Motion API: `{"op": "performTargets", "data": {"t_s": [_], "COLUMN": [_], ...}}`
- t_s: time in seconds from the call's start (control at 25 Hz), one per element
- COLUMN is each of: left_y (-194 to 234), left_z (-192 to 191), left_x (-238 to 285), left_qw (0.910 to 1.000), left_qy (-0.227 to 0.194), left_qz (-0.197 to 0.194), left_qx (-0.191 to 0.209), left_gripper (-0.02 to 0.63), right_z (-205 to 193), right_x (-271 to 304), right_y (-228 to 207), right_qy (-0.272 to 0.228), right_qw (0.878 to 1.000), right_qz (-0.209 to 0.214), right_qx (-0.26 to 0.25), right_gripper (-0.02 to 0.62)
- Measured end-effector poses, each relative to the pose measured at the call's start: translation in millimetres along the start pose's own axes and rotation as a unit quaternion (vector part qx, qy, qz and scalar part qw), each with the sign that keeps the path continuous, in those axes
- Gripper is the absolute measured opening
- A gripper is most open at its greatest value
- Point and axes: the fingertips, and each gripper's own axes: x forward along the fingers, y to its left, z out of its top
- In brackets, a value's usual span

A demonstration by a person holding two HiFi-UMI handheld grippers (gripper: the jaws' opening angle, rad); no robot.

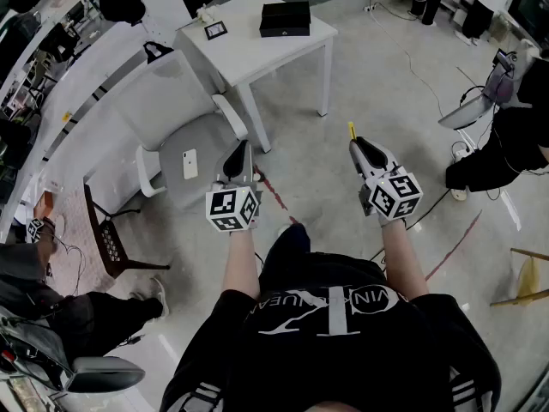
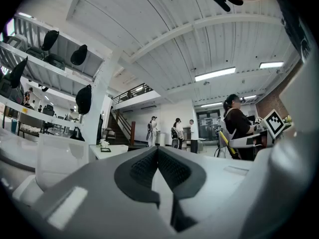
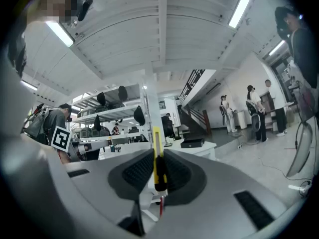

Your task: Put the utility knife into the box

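- Above the floor [image 1: 377, 67], right tool [image 1: 358, 148] pinched the utility knife [image 1: 350, 130]; left tool [image 1: 244, 153] sat pressed together, empty.
- Carrying seemed underway; next called for reaching the box [image 1: 285, 18] on the desk [image 1: 249, 54].

Open floor [image 1: 369, 84] ahead, straight run to the table [image 1: 249, 54]. Chair [image 1: 167, 101] blocks its left side. Box [image 1: 285, 19] reachable from above.

Head view steeply downward; both gripper views forward, sharing the white table [image 1: 257, 54]
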Motion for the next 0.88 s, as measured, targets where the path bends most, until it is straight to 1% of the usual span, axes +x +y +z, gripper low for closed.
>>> {"op": "performTargets", "data": {"t_s": [0.2,0.4,0.52,0.68,0.88], "left_y": [5.1,14.1,19.6,29.2,45.6], "left_z": [6.3,7.1,3.7,-6.0,-15.5], "left_x": [14.9,31.7,40.6,57.3,83.4], "left_qw": [0.9999,0.9998,0.9999,1.0,0.9999], "left_qy": [-0.01,-0.01,-0.009,0.002,0.016], "left_qz": [0.001,0.002,0.001,0.002,0.002], "left_qx": [0.006,0.016,0.014,0.007,0.0], "left_gripper": [0.011,0.011,0.011,0.011,0.011], "right_z": [6.3,7.1,2.5,-5.1,-11.9], "right_x": [14.2,30.2,39.1,53.1,80.1], "right_y": [-7.6,-13.4,-19.0,-29.7,-47.1], "right_qy": [-0.001,0.004,0.01,0.023,0.03], "right_qw": [1.0,1.0,1.0,1.0,0.999], "right_qz": [0.004,-0.002,-0.007,-0.01,-0.011], "right_qx": [-0.015,-0.022,-0.02,-0.014,0.005], "right_gripper": [0.069,0.069,0.069,0.069,0.069]}}
